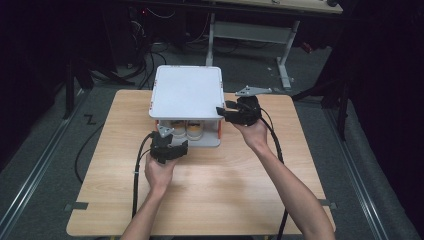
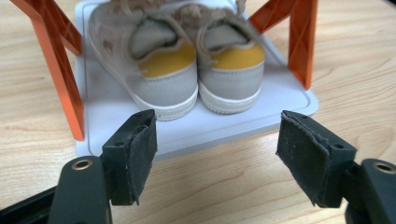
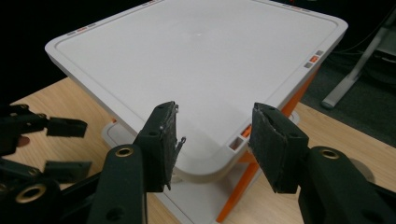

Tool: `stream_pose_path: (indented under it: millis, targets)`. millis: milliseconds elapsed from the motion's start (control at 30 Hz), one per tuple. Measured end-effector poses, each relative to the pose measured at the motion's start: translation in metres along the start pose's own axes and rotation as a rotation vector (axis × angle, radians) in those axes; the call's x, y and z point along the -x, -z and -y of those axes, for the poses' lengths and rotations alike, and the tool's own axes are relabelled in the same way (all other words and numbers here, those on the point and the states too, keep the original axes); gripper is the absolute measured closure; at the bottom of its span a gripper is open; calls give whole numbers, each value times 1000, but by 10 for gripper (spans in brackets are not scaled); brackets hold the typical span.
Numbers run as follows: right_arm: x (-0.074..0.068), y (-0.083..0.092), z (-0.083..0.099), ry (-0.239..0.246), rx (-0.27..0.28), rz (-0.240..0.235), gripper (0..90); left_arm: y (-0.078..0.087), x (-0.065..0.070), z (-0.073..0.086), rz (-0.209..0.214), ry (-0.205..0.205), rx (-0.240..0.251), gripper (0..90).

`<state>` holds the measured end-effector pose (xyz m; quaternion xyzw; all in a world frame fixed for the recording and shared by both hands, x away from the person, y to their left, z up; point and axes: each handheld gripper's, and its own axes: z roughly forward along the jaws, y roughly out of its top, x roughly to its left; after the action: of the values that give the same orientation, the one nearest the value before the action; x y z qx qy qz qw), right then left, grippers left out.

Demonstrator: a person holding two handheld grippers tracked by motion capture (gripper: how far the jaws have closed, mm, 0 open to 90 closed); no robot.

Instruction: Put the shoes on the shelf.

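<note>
A white two-level rack (image 1: 187, 92) on orange legs (image 2: 60, 70) stands at the far middle of the wooden table. A pair of grey and yellow shoes (image 2: 196, 77) sits on its lower shelf (image 2: 201, 128), heels toward me, also seen under the top panel as shoes (image 1: 186, 131). My left gripper (image 1: 172, 142) hangs open just in front of the heels, with nothing between the pads of that left gripper (image 2: 217, 140). My right gripper (image 1: 222, 112) is open at the near right corner of the top panel (image 3: 196, 60). The pads of this right gripper (image 3: 215, 135) flank the corner without pressing on it.
Bare wooden tabletop (image 1: 225, 190) stretches from the rack to the near edge. The left gripper (image 3: 60, 144) shows at the left of the right gripper view. Beyond the table are a white desk frame (image 1: 250, 32) and cables on a dark floor.
</note>
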<state>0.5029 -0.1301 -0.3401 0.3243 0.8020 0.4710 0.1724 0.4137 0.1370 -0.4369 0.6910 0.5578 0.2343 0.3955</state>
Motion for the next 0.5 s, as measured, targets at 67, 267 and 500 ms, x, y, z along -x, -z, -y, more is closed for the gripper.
stream_pose_path:
  millis: [67, 267, 500]
  targets:
    - [2, 7, 2, -3, 6, 3, 512, 5, -2, -1, 3, 1, 6, 281]
    - [9, 34, 13, -11, 28, 13, 510, 22, -6, -2, 21, 3, 33, 286]
    - [14, 58, 27, -16, 48, 15, 508, 30, -6, 0, 43, -1, 38, 296]
